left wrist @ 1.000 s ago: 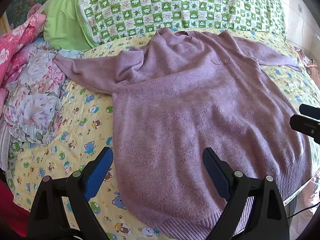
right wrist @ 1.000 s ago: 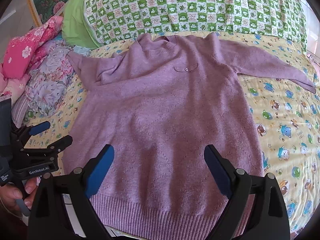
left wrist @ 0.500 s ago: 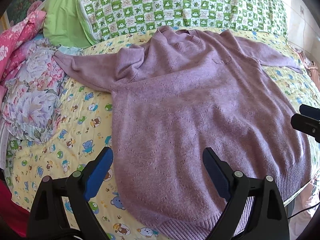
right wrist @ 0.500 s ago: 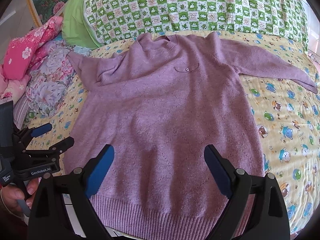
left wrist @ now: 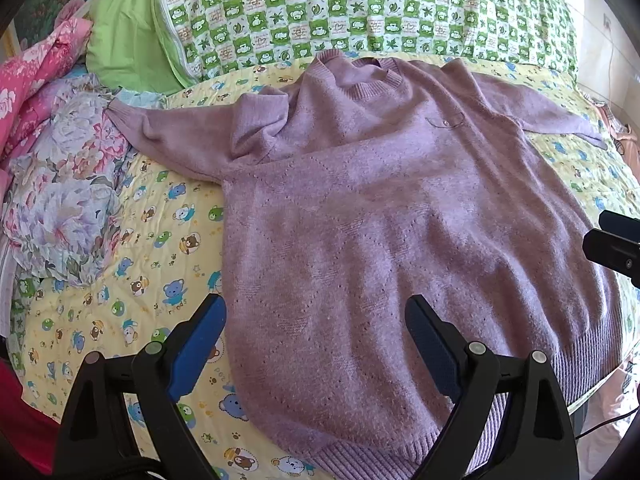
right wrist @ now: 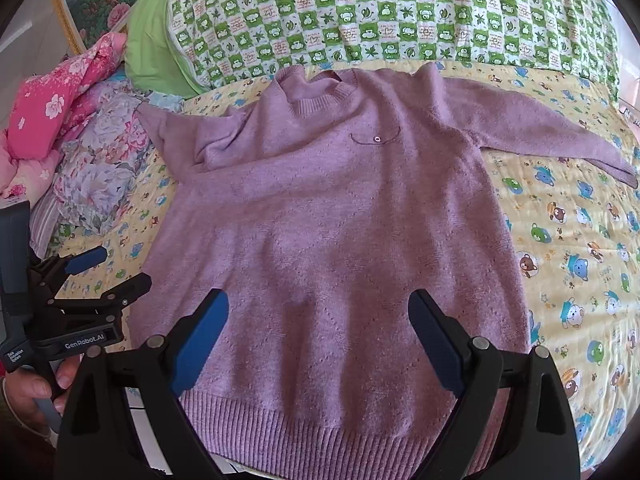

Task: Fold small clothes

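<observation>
A mauve knitted sweater point(left wrist: 380, 216) point(right wrist: 340, 216) lies flat and face up on the bed, collar at the far side, ribbed hem nearest me. Its left sleeve point(left wrist: 168, 136) is bunched at the shoulder; its right sleeve point(right wrist: 540, 136) stretches out sideways. My left gripper point(left wrist: 316, 320) hovers open over the sweater's lower left part, holding nothing. My right gripper point(right wrist: 318, 316) hovers open above the hem's middle, also holding nothing. The left gripper point(right wrist: 106, 268) shows at the left of the right wrist view, held by a hand point(right wrist: 32, 392). The right gripper's tips point(left wrist: 616, 240) show at the right edge of the left wrist view.
The yellow cartoon-bear bedsheet point(right wrist: 580, 260) point(left wrist: 120, 280) lies under the sweater. A green-checked quilt point(right wrist: 380, 12) and a plain green pillow point(left wrist: 120, 36) lie at the back. Floral and pink bedding point(left wrist: 60, 184) point(right wrist: 52, 116) is piled at the left. The bed's near edge runs just below the hem.
The left wrist view has crept slightly forward and left over the sweater. The right gripper has barely moved. Both grippers stay open and the sweater lies unchanged.
</observation>
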Tool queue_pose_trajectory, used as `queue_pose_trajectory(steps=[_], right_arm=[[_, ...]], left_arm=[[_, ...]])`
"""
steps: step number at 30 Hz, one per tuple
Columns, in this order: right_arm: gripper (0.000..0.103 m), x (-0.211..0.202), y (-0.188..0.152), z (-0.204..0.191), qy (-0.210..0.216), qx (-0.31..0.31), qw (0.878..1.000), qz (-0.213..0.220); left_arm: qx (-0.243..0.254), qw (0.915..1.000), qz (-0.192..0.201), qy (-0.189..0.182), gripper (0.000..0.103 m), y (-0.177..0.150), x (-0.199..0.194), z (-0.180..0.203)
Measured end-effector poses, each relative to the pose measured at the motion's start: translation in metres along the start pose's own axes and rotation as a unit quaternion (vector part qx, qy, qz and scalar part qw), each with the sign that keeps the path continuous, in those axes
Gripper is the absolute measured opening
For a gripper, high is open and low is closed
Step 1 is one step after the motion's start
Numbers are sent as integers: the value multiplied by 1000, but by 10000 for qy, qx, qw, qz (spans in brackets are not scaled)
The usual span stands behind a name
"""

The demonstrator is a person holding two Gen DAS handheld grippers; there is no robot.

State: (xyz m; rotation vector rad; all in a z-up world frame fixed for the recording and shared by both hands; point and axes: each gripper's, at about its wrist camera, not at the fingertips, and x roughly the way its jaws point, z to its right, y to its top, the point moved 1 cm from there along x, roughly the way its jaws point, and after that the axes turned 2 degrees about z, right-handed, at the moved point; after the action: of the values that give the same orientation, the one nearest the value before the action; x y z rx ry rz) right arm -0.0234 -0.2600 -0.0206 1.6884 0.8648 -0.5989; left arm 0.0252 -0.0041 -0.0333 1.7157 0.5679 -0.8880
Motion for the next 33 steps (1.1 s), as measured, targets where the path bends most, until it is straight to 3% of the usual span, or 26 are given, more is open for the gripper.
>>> queue_pose_trajectory(steps=[33], right_arm=[[91, 12, 10, 9, 119, 301, 9995, -60]], left_arm=[[-68, 9997, -151, -166, 91, 8, 22, -1]])
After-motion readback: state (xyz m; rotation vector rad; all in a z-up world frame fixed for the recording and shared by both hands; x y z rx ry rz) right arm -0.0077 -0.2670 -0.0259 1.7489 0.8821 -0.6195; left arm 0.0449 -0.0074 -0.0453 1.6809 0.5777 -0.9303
